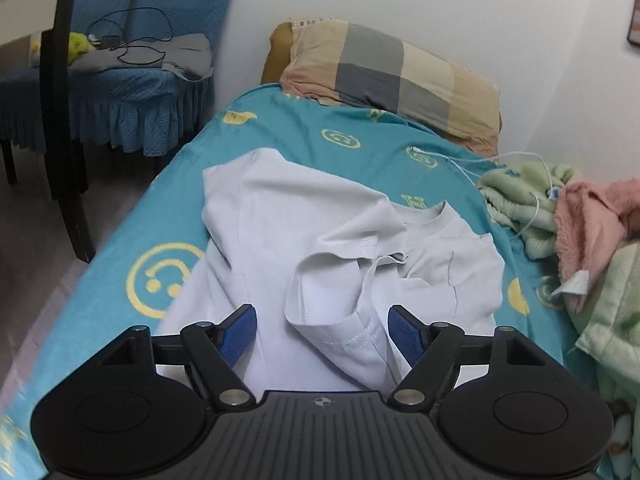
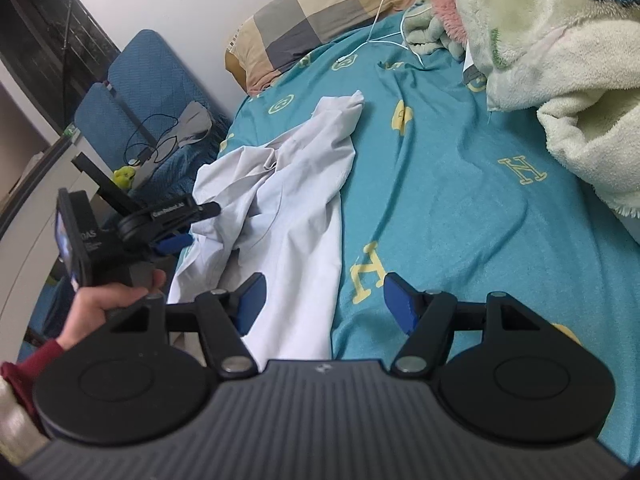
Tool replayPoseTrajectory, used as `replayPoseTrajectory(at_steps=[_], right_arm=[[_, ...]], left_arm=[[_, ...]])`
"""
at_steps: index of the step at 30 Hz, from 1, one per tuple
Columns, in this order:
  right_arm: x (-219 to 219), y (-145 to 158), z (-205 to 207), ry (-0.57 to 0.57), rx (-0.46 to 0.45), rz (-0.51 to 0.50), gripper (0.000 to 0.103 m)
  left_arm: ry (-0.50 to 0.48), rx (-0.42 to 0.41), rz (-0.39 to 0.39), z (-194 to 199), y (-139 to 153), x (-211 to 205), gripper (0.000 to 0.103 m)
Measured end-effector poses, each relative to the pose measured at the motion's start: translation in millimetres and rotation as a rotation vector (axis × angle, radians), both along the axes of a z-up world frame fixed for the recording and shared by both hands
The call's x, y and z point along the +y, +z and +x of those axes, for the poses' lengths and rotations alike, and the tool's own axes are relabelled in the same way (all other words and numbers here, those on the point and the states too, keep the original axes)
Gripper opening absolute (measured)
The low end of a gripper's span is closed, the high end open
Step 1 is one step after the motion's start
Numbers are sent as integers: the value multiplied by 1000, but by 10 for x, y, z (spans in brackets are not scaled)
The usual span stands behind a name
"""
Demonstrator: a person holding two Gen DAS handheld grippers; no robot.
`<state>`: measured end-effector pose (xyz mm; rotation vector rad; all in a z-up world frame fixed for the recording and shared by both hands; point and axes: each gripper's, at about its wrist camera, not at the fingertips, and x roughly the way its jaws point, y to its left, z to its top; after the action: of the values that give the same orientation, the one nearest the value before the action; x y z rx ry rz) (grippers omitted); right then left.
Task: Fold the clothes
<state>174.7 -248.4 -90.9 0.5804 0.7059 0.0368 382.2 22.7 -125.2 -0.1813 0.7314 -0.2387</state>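
Observation:
A white T-shirt [image 1: 280,216] lies crumpled on the teal bed sheet [image 1: 320,120], its neckline toward the right and one flap folded over the middle. My left gripper [image 1: 322,330] hovers low over the shirt's near part. It is open, with a raised fold of fabric between its blue pads [image 1: 240,334] but not pinched. In the right wrist view the same T-shirt [image 2: 296,216] stretches from near left to far centre. My right gripper [image 2: 326,300] is open above the shirt's near right edge and the sheet. A hand [image 2: 108,296] holds the left gripper [image 2: 176,236] at the shirt's left side.
A checked pillow [image 1: 396,76] lies at the head of the bed. Green and pink blankets [image 1: 568,216] are heaped along the right side, with a white cable [image 1: 472,164] trailing out. A blue-covered chair [image 1: 132,80] with cords stands left of the bed.

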Motion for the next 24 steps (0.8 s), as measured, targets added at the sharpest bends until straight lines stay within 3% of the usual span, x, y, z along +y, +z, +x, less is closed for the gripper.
replayPoseTrajectory(at_steps=[1,3,5,7,9,12,14,16,22,24], right_arm=[[9,-2,1,2,0,-6,67],[20,-11,8,3,3,-17,67],[6,-21,14,-1,7,-13,67],[-8,-32,21,-5,11,-9,67],[-21,-43,34,-8,13,-3,67],[-11,-63,58,0,13,5,67],[7,-84,73,10,14,3,67],[27,-100,92,18,18,1,67],[83,-46,59,29,-5,-26,67],[108,-25,26,34,-13,-46,67]], left_arm=[[-2,-13,11,-12,-21,-42,69],[-28,-52,59,-46,-30,-175,52],[-69,-101,152,-91,6,-386,14],[-138,-142,211,-144,29,-579,6],[-217,-120,200,-196,16,-699,6],[-277,-73,266,-262,-98,-879,10],[-293,-52,307,-318,-159,-929,18],[-295,-27,298,-424,-73,-846,24],[-243,-32,271,-1131,568,-74,71],[-205,12,261,-1388,659,308,77]])
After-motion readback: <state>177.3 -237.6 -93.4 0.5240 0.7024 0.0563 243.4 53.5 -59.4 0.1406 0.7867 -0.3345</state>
